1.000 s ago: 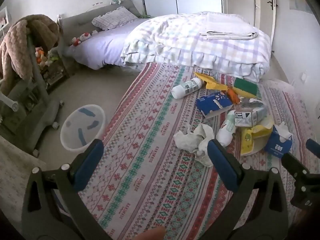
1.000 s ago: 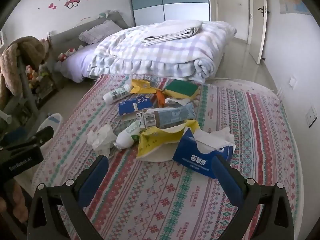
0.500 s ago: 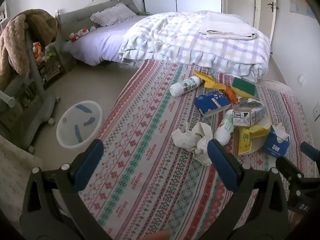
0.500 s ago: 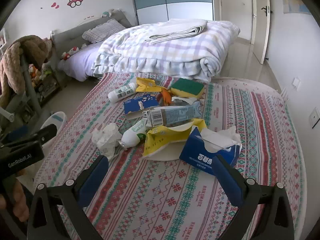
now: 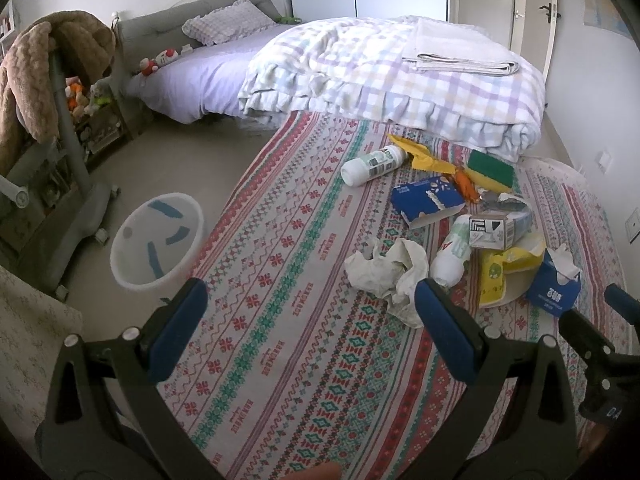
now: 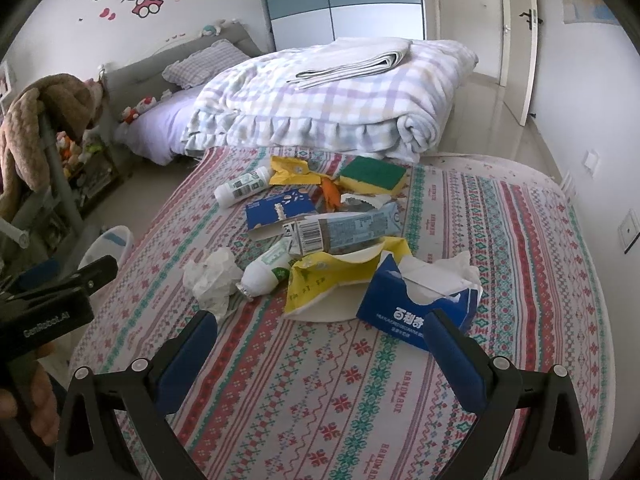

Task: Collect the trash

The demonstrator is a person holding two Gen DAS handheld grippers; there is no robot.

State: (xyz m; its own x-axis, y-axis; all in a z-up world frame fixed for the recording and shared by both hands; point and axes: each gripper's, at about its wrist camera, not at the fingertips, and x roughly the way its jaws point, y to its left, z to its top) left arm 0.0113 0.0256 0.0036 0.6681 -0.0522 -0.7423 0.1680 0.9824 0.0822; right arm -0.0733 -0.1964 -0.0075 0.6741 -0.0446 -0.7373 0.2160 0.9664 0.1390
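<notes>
— What's changed?
— I've backed both grippers off: the rug [image 5: 280, 280] looks wider than a second ago, and the bin [image 5: 156, 240] sits left, on the floor.
— Trash?
— Heaped mid-rug, tissue wad [image 5: 384, 268] nearest.
— Jaws?
— Left gripper [image 5: 308, 312] and right gripper [image 6: 320, 340] both released, holding nothing. No collecting yet.

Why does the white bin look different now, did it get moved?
Cannot tell. The white bin keeps its place beside the patterned rug; the view itself shifts, so the left hand-held gripper probably moved.
</notes>
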